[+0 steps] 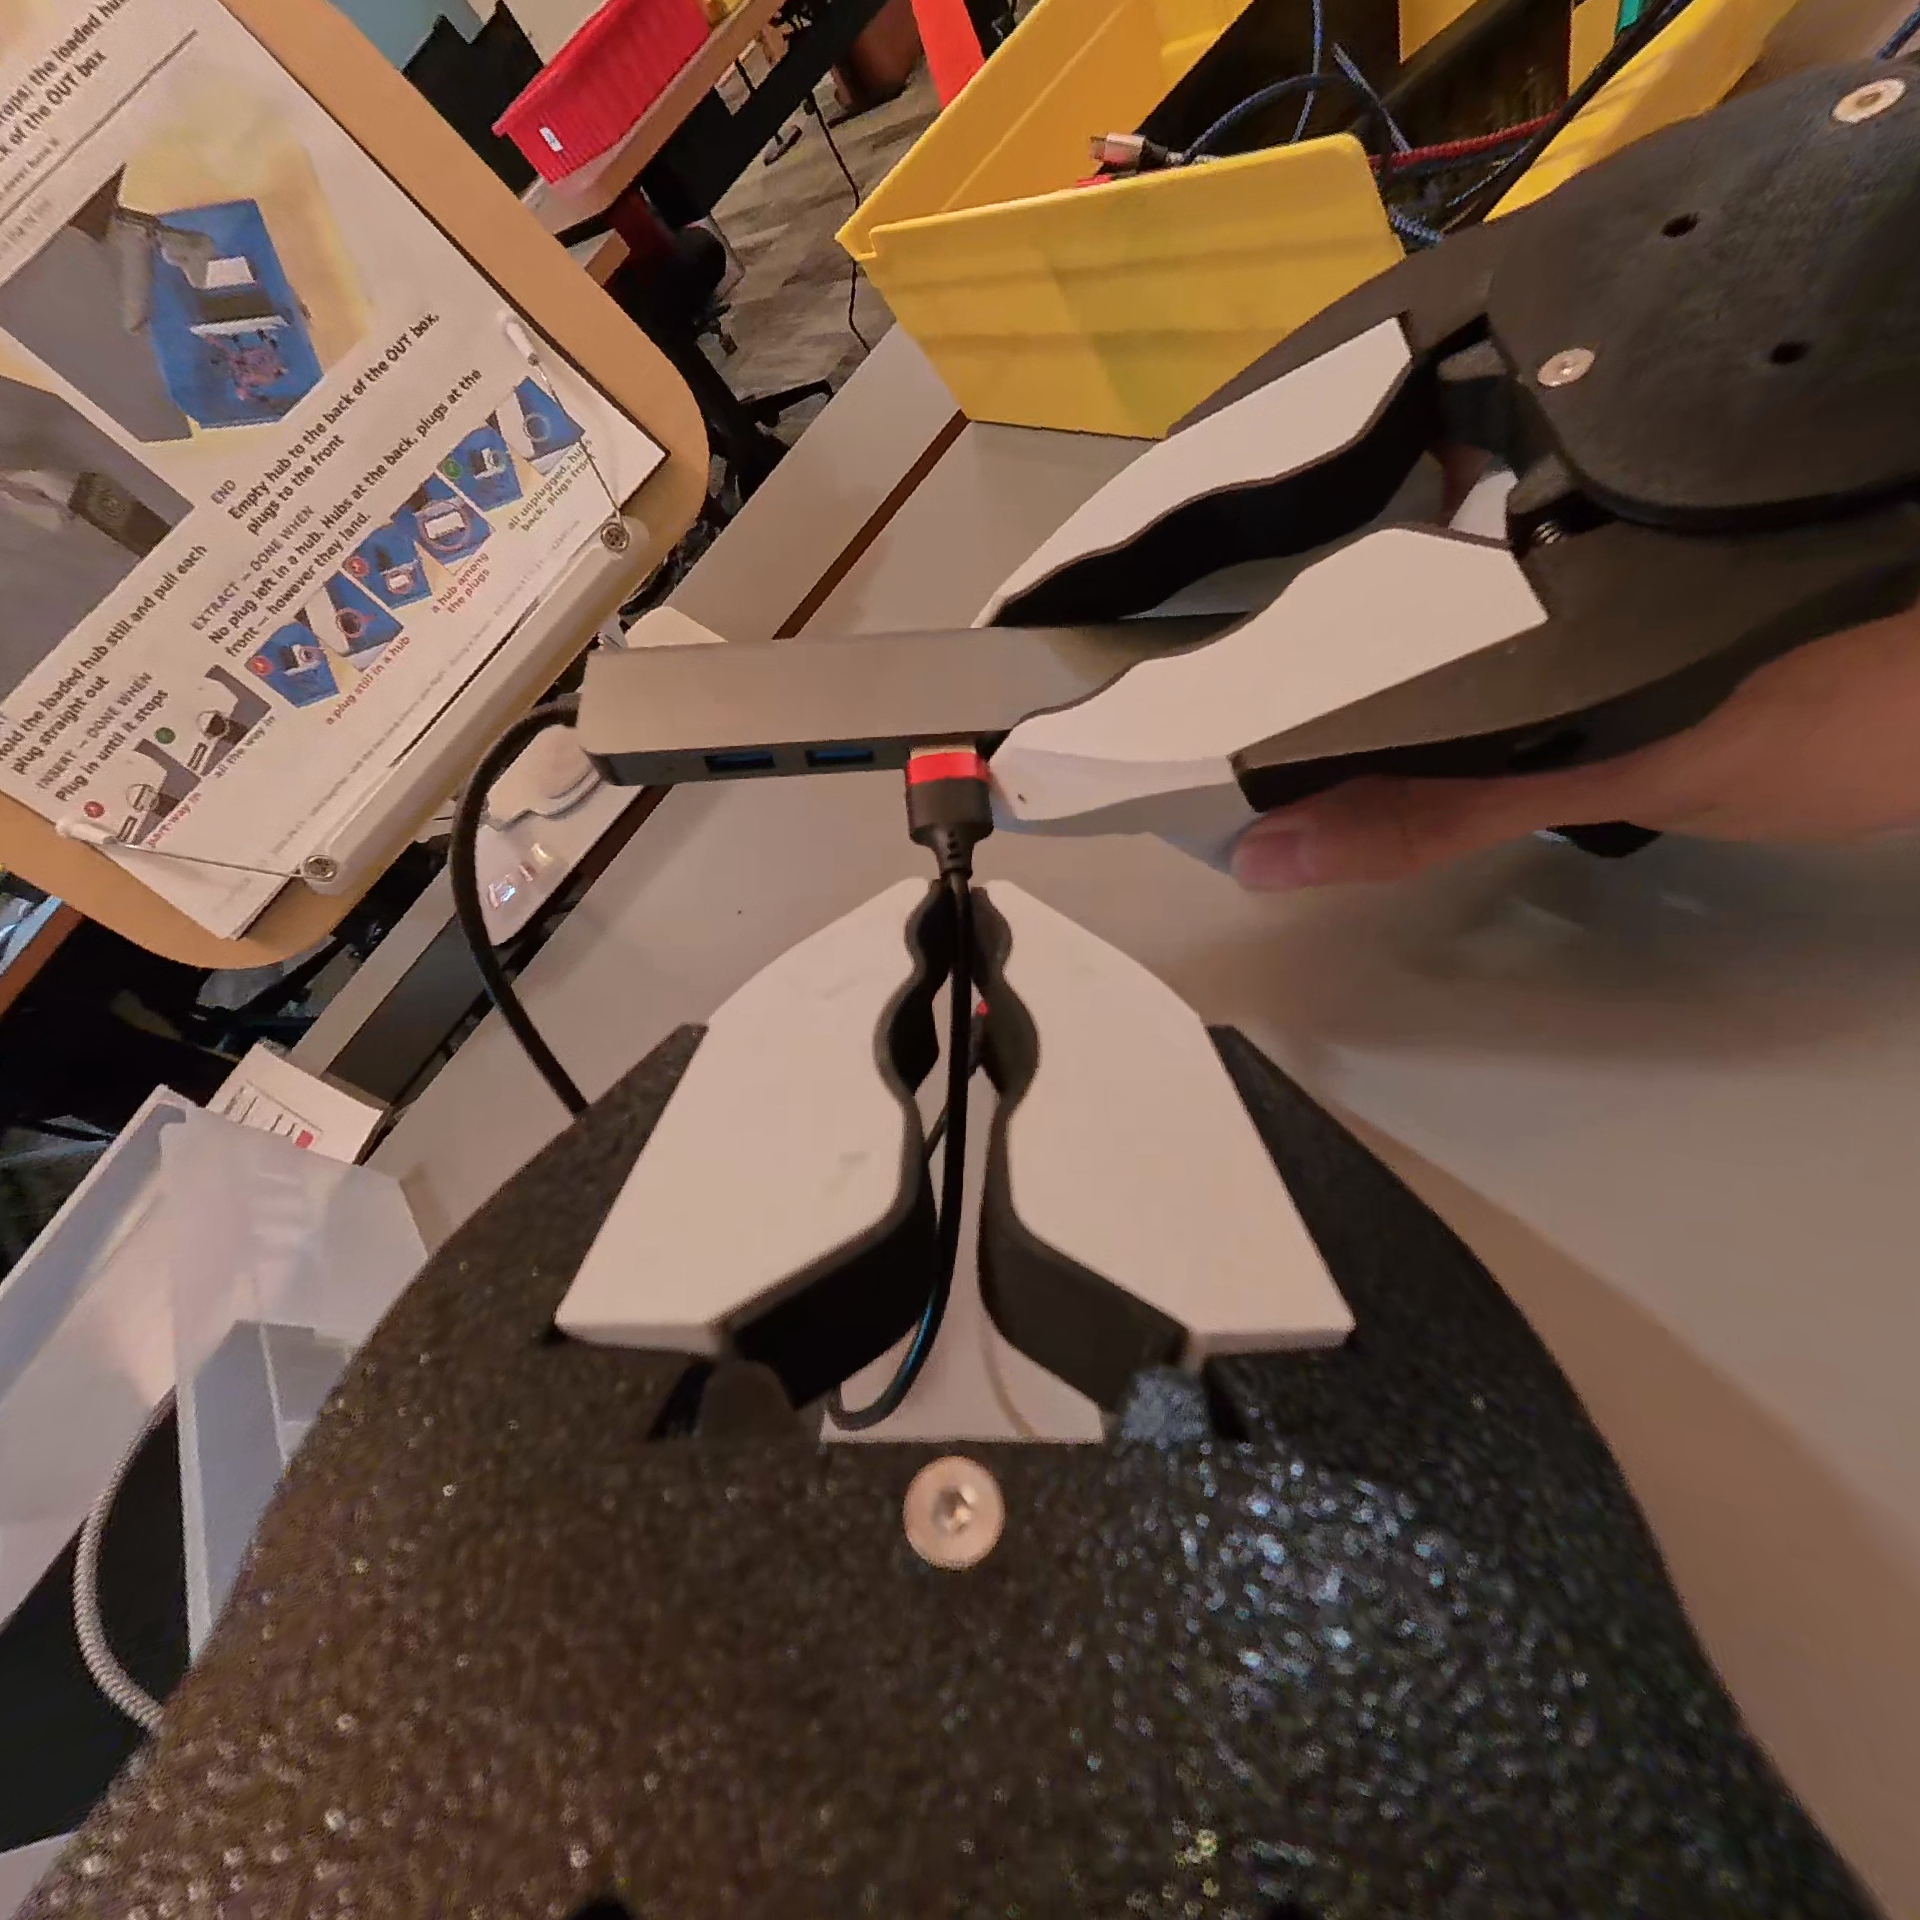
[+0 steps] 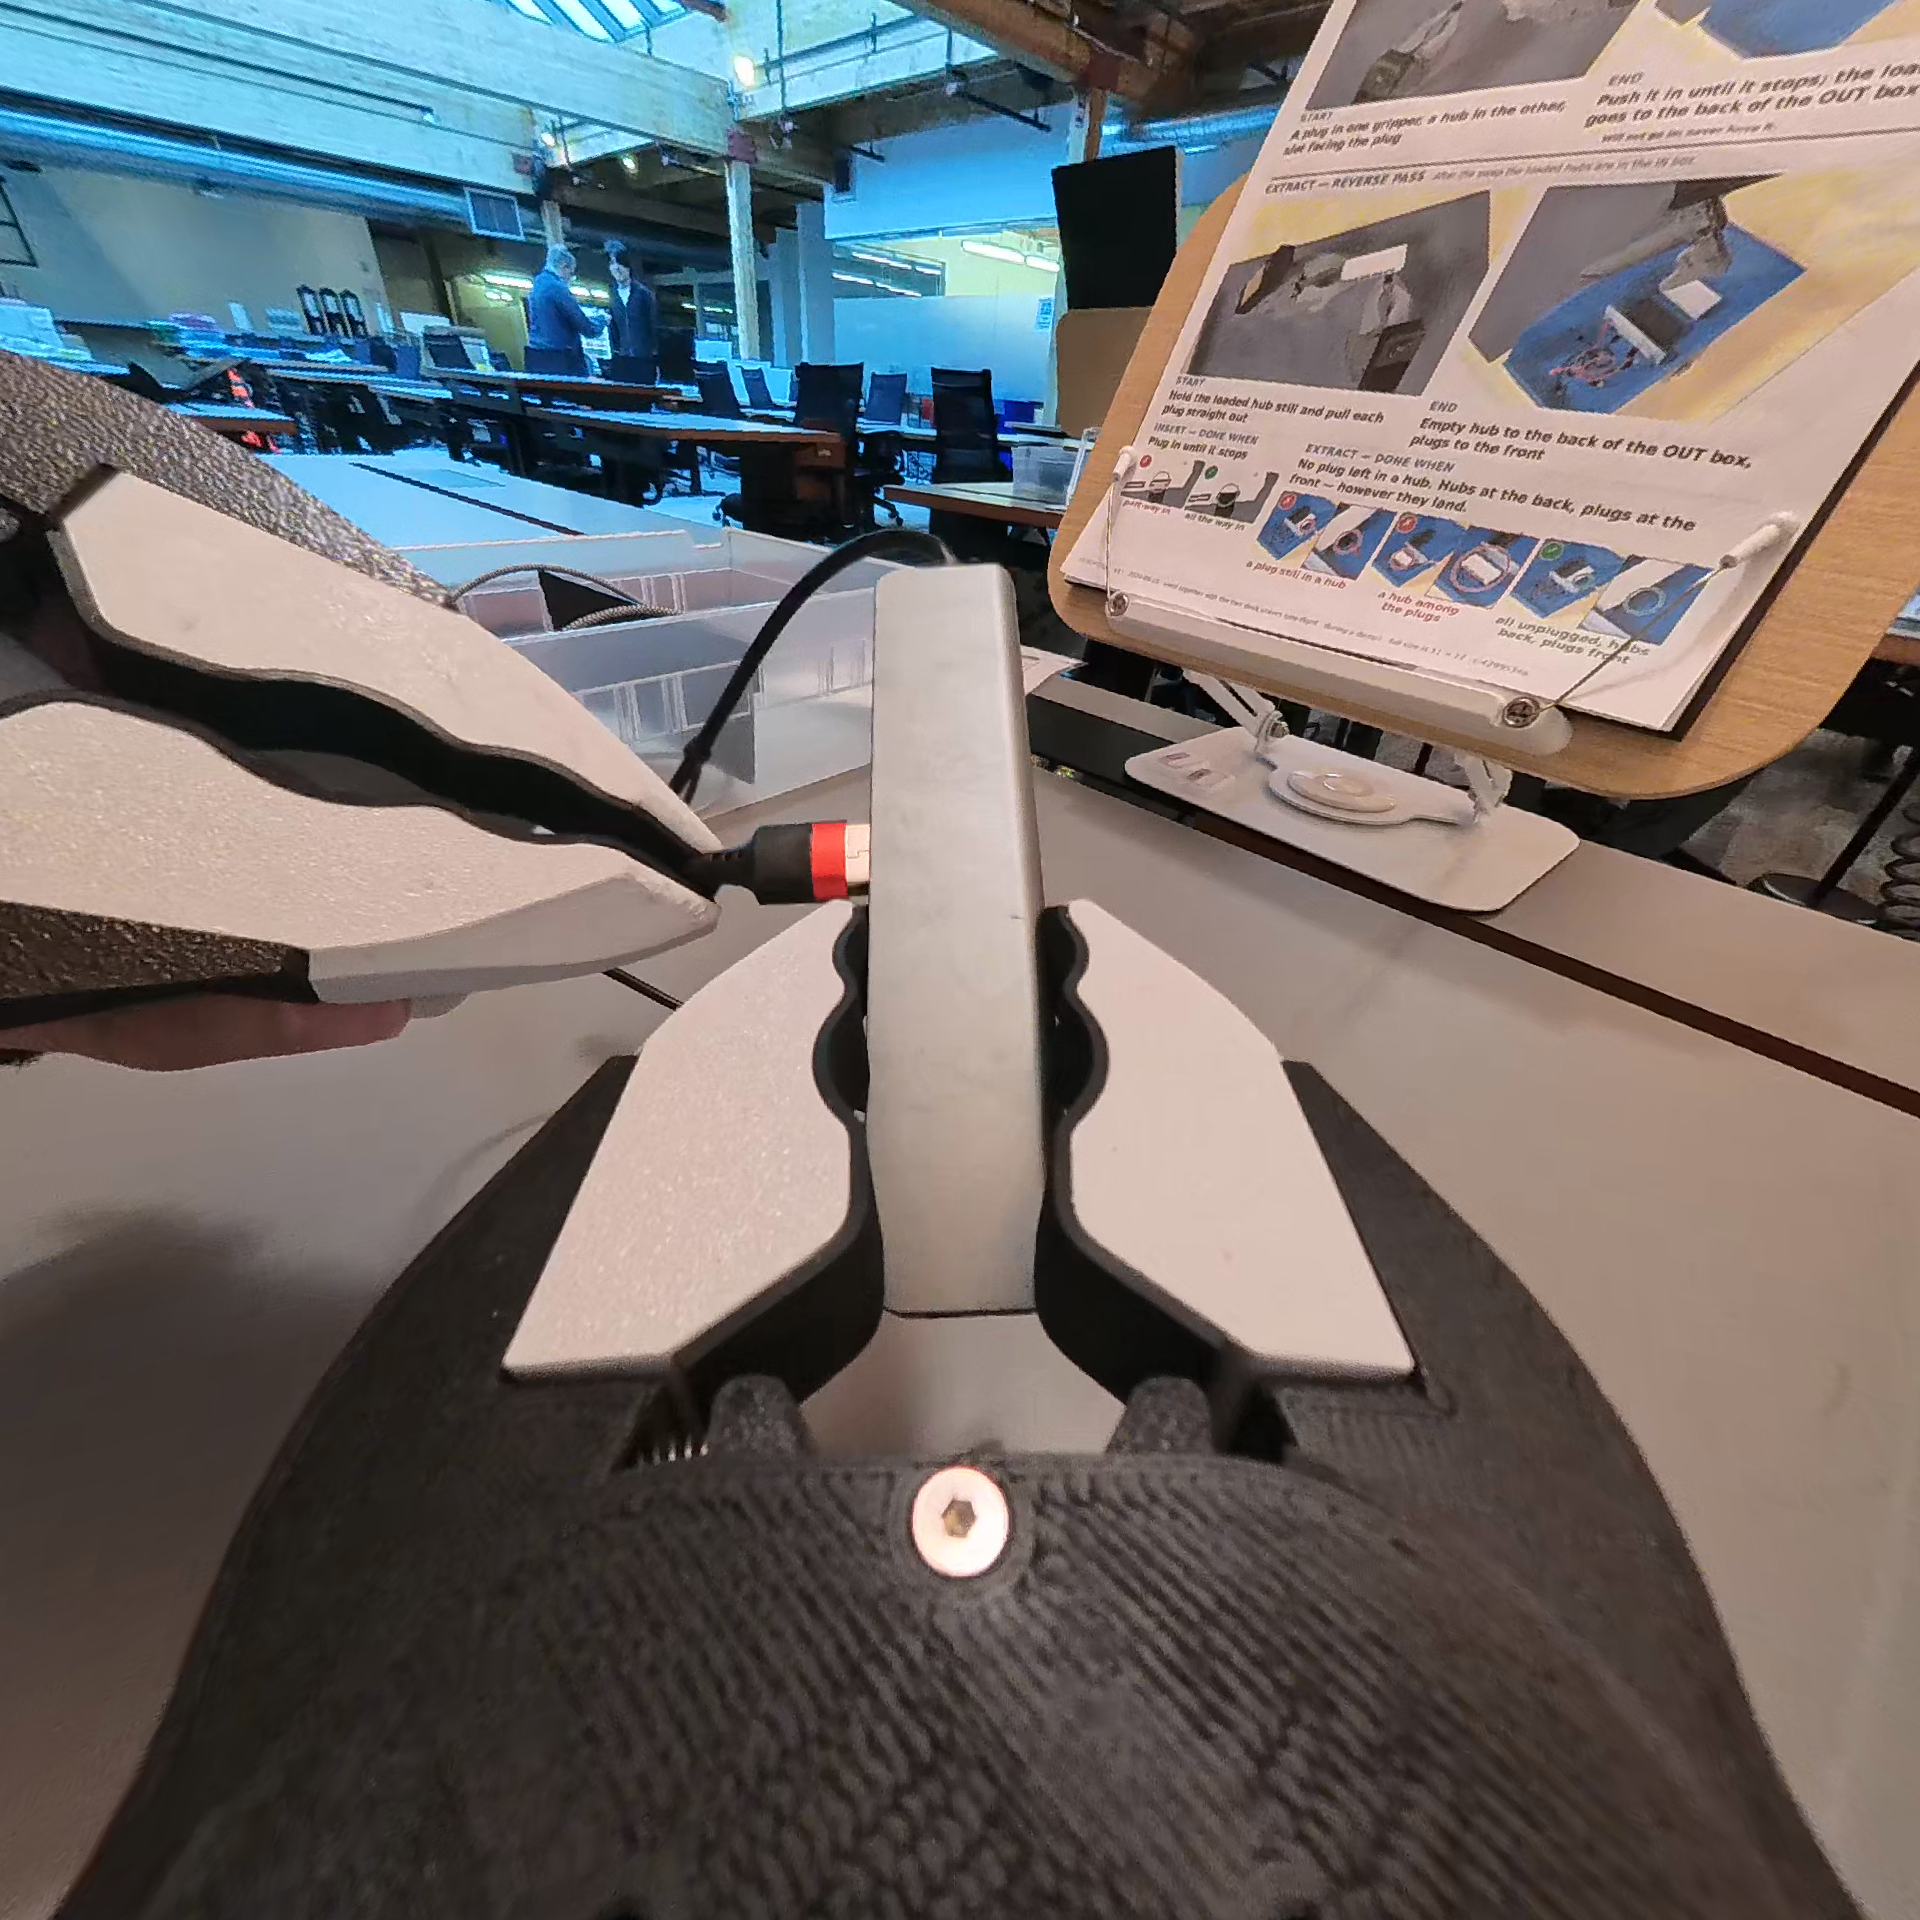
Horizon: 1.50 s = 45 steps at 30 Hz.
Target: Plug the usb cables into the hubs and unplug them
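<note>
Left wrist view shows the left hand-held gripper [image 1: 961, 914] nearly closed on the black USB cable [image 1: 956, 1039] just behind its red-collared plug [image 1: 940, 790], which sits in a side port of the grey hub [image 1: 821, 686]. The right hand-held gripper [image 2: 954, 940] is clamped across the hub's body and holds it clear of the worktop [image 2: 1558, 1195], its ported side turned toward the other tool. In the right wrist view a strip of bare metal shows between the collar and the hub, so the plug appears partly seated; whether this is insertion or extraction cannot be told. Either way, the next move calls for a straight push or pull along the port axis with the hub held still. The port interior is hidden, and the hub's own lead [image 1: 488, 883] runs out of sight behind the left tool.
</note>
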### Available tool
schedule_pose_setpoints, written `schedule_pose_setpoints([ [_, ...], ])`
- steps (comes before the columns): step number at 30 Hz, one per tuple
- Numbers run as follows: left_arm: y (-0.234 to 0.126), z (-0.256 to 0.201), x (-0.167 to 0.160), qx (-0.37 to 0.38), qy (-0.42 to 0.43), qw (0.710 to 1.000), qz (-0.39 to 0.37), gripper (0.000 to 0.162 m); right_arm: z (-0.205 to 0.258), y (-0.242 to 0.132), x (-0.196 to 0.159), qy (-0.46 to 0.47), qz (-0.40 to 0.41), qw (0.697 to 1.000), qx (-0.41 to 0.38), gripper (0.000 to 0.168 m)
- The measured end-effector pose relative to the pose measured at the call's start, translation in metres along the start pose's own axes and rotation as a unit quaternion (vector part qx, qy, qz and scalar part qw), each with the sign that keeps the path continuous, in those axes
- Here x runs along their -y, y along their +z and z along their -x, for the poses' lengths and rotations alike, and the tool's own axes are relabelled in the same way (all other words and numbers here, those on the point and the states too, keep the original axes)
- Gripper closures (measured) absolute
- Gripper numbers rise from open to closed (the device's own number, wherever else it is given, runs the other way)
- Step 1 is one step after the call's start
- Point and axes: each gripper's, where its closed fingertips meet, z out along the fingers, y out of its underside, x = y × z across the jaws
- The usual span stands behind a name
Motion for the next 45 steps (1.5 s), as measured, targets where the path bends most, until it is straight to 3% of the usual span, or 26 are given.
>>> schedule_pose_setpoints([
  [17, 0.0, 0.002, 0.004, -0.002, 0.009, 1.0, -0.019, 0.16, 0.0, 0.0, 0.002, 0.02, -0.006, 1.0, 0.01, 0.136],
  [24, -0.005, 0.002, 0.014, 0.005, 0.021, 0.996, -0.085, 0.16, 0.003, -0.002, 0.008, 0.066, -0.029, 0.997, 0.036, 0.136],
  [34, -0.008, -0.001, 0.019, 0.004, 0.023, 0.992, -0.123, 0.147, 0.004, -0.002, 0.009, 0.084, -0.035, 0.995, 0.045, 0.136],
  [39, -0.009, 0.002, 0.025, 0.013, 0.031, 0.991, -0.13, 0.159, 0.011, 0.0, 0.008, 0.074, -0.033, 0.995, 0.055, 0.136],
  [42, -0.01, 0.002, 0.024, 0.013, 0.039, 0.991, -0.127, 0.152, 0.009, -0.001, 0.009, 0.079, -0.035, 0.995, 0.049, 0.136],
  [45, -0.01, 0.003, 0.022, 0.019, 0.04, 0.992, -0.122, 0.156, 0.008, -0.001, 0.01, 0.089, -0.04, 0.994, 0.055, 0.136],
])
